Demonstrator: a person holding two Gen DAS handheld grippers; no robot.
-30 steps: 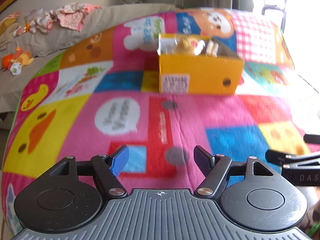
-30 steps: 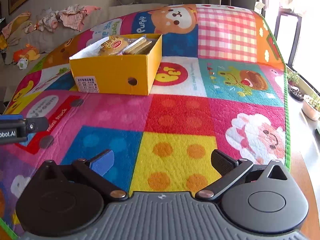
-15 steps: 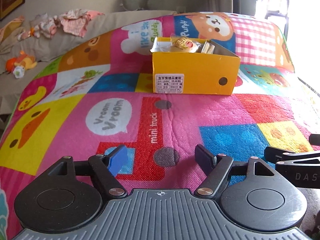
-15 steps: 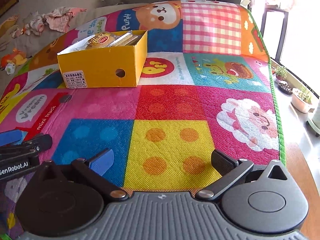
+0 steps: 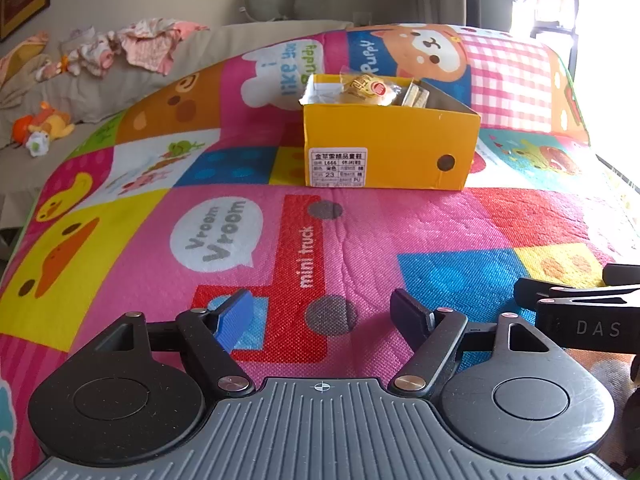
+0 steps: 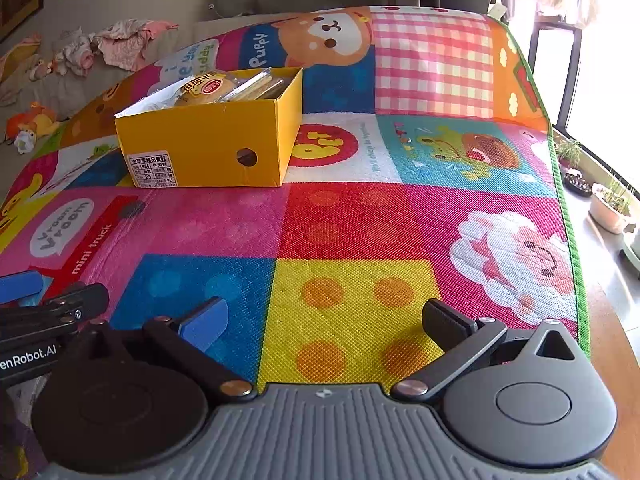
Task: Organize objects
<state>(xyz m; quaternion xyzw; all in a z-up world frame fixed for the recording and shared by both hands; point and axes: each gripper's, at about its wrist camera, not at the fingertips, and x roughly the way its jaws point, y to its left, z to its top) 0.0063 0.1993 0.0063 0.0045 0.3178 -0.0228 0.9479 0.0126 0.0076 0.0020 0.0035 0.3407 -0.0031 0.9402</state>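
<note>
Yellow box [image 5: 390, 148] holding wrapped snacks [image 5: 366, 88], sitting on mat [image 5: 360, 232]; left hand-held gripper [image 5: 324, 312] and right hand-held gripper [image 6: 324, 320] hovering, both spread apart, empty.

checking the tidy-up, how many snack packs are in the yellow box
2 visible: a round bun pack toward the left of the box, and a flat wafer pack to its right. More may lie hidden beneath.

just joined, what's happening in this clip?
A person holds two grippers over a colourful play mat, and neither holds anything: the left gripper and right gripper are both open and empty, side by side near the mat's front edge. Further back sits a yellow shoebox with wrapped snacks inside. No loose items show on the mat.
</note>
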